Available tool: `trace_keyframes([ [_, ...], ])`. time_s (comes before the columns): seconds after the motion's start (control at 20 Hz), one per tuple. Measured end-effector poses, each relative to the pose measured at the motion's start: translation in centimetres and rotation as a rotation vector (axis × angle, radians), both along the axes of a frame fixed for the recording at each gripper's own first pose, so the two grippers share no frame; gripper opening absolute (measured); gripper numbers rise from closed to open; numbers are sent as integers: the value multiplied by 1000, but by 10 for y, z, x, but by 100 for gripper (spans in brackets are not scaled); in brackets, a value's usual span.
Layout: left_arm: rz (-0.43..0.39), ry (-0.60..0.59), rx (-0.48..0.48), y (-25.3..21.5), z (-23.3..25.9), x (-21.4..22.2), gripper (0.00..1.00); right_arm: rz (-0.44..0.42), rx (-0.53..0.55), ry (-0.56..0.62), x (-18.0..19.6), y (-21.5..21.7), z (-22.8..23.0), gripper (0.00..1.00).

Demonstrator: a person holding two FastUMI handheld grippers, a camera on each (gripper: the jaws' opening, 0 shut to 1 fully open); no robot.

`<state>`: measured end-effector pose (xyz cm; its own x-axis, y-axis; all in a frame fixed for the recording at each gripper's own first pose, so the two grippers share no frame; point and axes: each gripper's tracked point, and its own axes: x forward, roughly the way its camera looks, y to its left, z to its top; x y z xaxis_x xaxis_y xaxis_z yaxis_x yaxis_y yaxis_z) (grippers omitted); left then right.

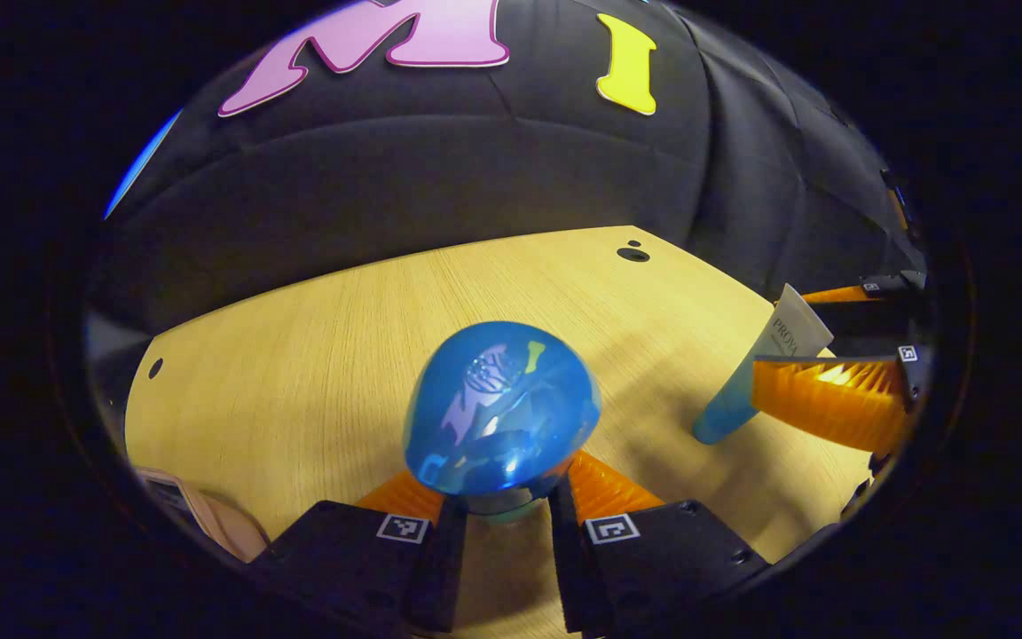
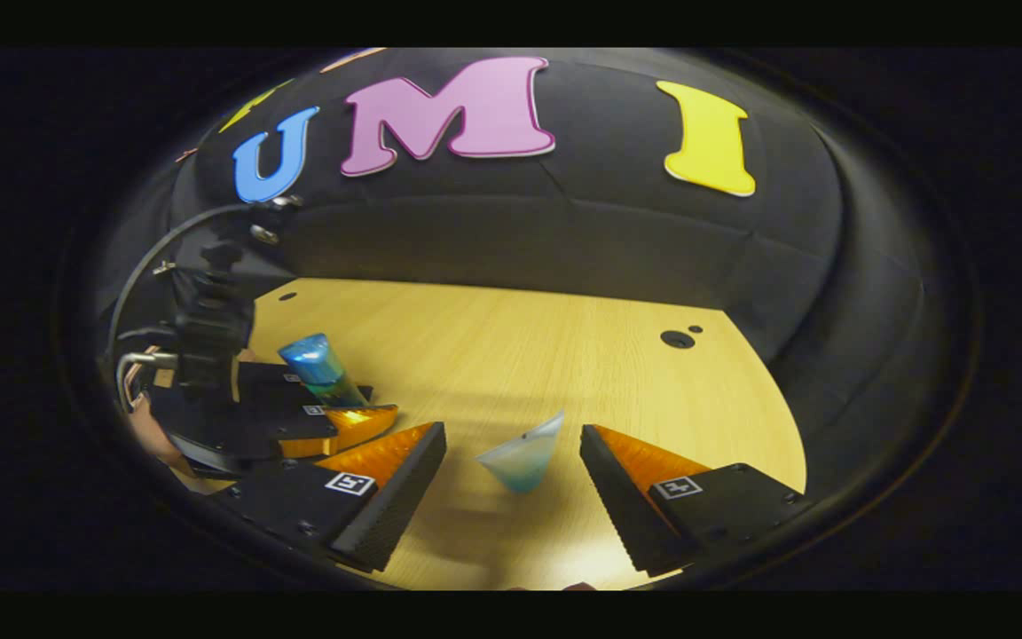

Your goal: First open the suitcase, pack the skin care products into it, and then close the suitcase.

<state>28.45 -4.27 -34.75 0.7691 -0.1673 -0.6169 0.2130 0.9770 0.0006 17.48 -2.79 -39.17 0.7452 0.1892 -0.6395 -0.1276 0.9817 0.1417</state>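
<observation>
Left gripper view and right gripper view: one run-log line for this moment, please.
left gripper: shut on blue-capped bottle | right gripper: open, straddling tube standing on table | suitcase: unseen

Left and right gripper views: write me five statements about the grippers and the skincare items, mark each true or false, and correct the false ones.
1. The left gripper is shut on the blue-capped bottle. True.
2. The right gripper is shut on the tube. False: its jaws stand wide open, with the tube between them, untouched.
3. The tube stands on the wooden table. True.
4. The tube is pink. False: it is white, shading to teal at the bottom.
5. The blue-capped bottle lies flat on the table. False: it is held upright.
</observation>
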Motion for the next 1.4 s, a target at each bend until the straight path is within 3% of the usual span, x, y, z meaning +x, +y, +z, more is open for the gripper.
trace_keyframes([
  [0.25, 21, 46, 7, 1, -10, 0, 49, -43, 26, 129, 5, -2, -48, 94],
  [0.4, 20, 81, -2, 1, -12, 1, 45, -87, 30, 141, 14, -5, -55, 34],
  [0.45, 23, 105, 0, 1, -13, 0, 51, -82, 31, 145, 11, -5, -52, 37],
  [0.5, 16, 110, -14, -1, -8, 1, 43, -69, 27, 147, 8, -4, -51, 36],
  [0.55, -1, 117, -33, -3, -5, 2, 42, -55, 7, 151, 5, -6, -50, 34],
  [0.6, -8, 126, -40, -2, -2, -1, 39, -37, -2, 145, 2, -6, -47, 39],
  [0.7, -29, 96, -42, 1, 17, -6, 39, -9, -17, 123, -2, -4, -37, 33],
  [0.85, -85, 62, -52, 19, 64, -35, 39, -17, 0, 96, -16, 9, -4, 29],
  [1.0, -125, 70, -48, 64, 106, -77, 39, -33, 9, 50, -32, 24, 31, 33],
  [1.1, -97, 106, -13, 110, 123, -107, 39, -43, 29, 29, -45, 44, 50, 29],
  [1.15, -61, 137, 14, 140, 125, -127, 39, -56, 52, 34, -52, 56, 53, 33],
  [1.4, 45, 345, 45, 229, 90, -204, 39, -95, 114, 27, -81, 116, 76, 32],
])
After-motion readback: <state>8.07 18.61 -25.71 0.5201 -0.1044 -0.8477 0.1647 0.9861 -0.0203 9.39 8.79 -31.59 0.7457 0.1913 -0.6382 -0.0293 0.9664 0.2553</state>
